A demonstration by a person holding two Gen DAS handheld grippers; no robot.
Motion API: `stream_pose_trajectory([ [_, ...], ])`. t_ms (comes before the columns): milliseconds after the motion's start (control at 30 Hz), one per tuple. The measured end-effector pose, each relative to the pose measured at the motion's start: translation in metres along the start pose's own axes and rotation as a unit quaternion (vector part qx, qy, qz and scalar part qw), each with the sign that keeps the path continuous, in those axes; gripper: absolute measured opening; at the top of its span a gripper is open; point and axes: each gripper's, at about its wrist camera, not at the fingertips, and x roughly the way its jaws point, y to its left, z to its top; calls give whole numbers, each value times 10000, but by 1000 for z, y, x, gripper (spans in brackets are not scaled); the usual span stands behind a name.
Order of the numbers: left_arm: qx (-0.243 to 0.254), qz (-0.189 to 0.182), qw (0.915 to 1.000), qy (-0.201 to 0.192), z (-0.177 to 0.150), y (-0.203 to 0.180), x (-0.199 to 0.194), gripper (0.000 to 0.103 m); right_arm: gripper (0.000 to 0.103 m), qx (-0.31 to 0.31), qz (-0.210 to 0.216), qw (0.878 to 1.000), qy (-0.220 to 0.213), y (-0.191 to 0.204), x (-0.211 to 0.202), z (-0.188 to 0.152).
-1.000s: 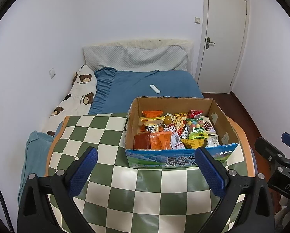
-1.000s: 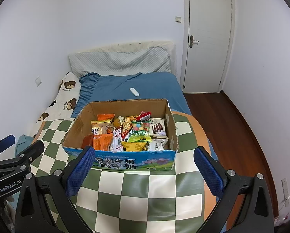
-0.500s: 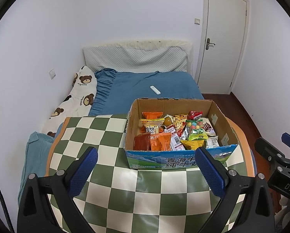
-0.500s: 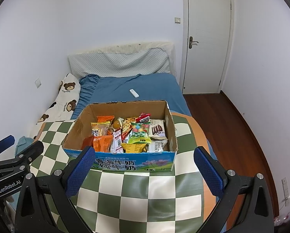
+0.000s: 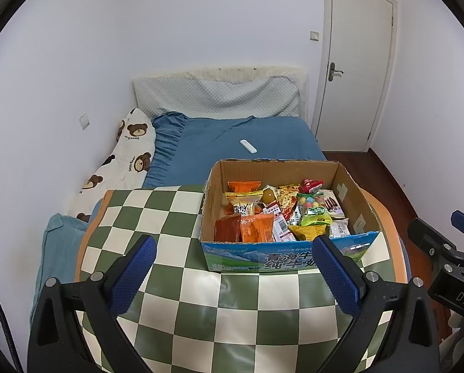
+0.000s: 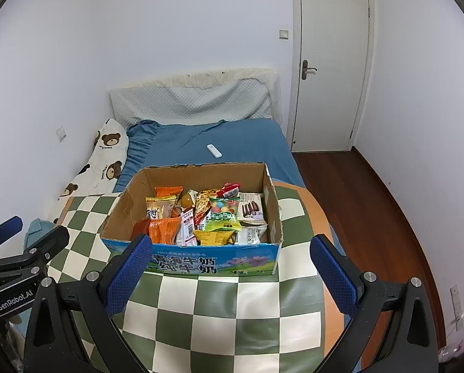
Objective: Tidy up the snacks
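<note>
An open cardboard box [image 5: 343, 183] with a blue printed front stands on a green-and-cream checkered table [image 5: 157, 214]. It holds several snack packets: orange ones [image 5: 256, 230], a green candy bag [image 5: 314, 214], a yellow packet [image 5: 306, 231]. The box [image 6: 188, 174] and the green candy bag [image 6: 224, 217] also show in the right wrist view. My left gripper [image 5: 232, 275] is open and empty, above the table in front of the box. My right gripper [image 6: 230, 275] is open and empty, also in front of the box.
A bed with a blue sheet [image 5: 232, 136] lies behind the table, with a white remote [image 5: 248, 146] on it and a bear-print pillow [image 5: 123, 161] at the left. A white door [image 5: 356, 62] is at the back right. Wooden floor [image 6: 371, 202] lies right of the table.
Both grippers have risen or drawn back very slightly; the box sits a little lower in both views. Nothing was taken hold of or let go.
</note>
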Motion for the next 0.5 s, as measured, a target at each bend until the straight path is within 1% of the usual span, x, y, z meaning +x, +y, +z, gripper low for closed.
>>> stream_pose_trajectory([
  [500,-16,-14,10000,-64,2,2,-5,103,103,0,0,10000,17,1,-1,-2],
])
